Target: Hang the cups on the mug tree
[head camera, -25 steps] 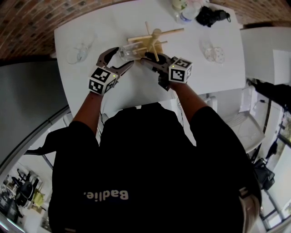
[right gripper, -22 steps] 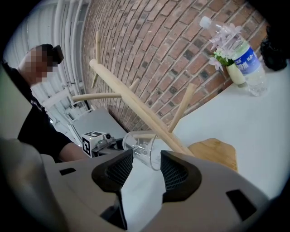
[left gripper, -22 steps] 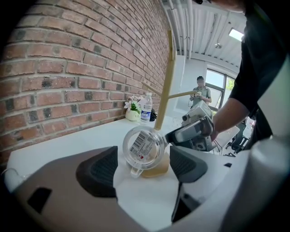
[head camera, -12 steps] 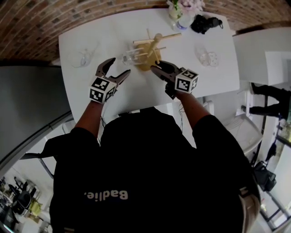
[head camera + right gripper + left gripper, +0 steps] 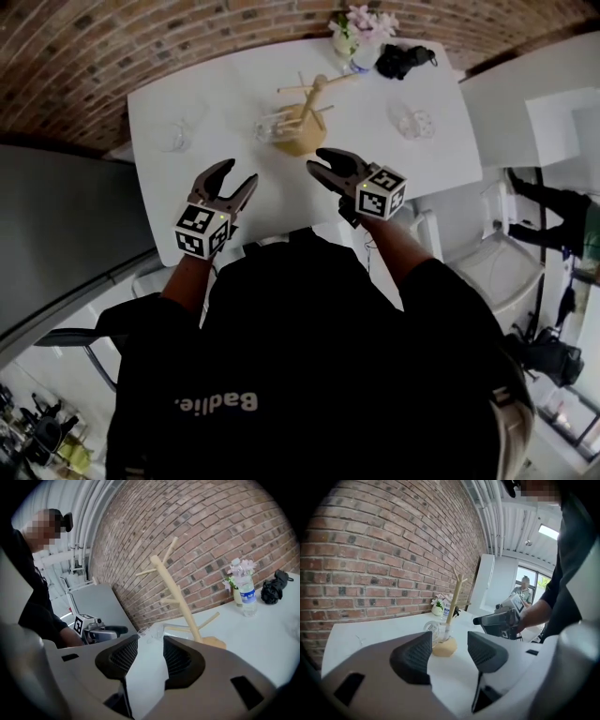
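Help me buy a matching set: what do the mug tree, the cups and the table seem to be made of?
Mug tree: pale bare wood by its look, matte tan pegs and base.
Cups: clear, the table shows through them; glass or clear plastic, I cannot tell which.
Table: smooth white top, perhaps laminate or paint.

1. Mug tree (image 5: 309, 111): pale bare wood, smooth, matt.
2. Cup (image 5: 267, 126) on it: clear, glossy; glass or plastic not told apart.
3. Table (image 5: 206, 84): white top, smooth, matt.
4. Wall (image 5: 370, 550): red brick, rough, matt, with paler mortar joints.
5. Bottle (image 5: 247, 599): clear glossy plastic.
6. Black bundle (image 5: 273, 590): soft, crumpled, cloth-like, matt.
7. Shirt (image 5: 309, 356): black cloth, matt.
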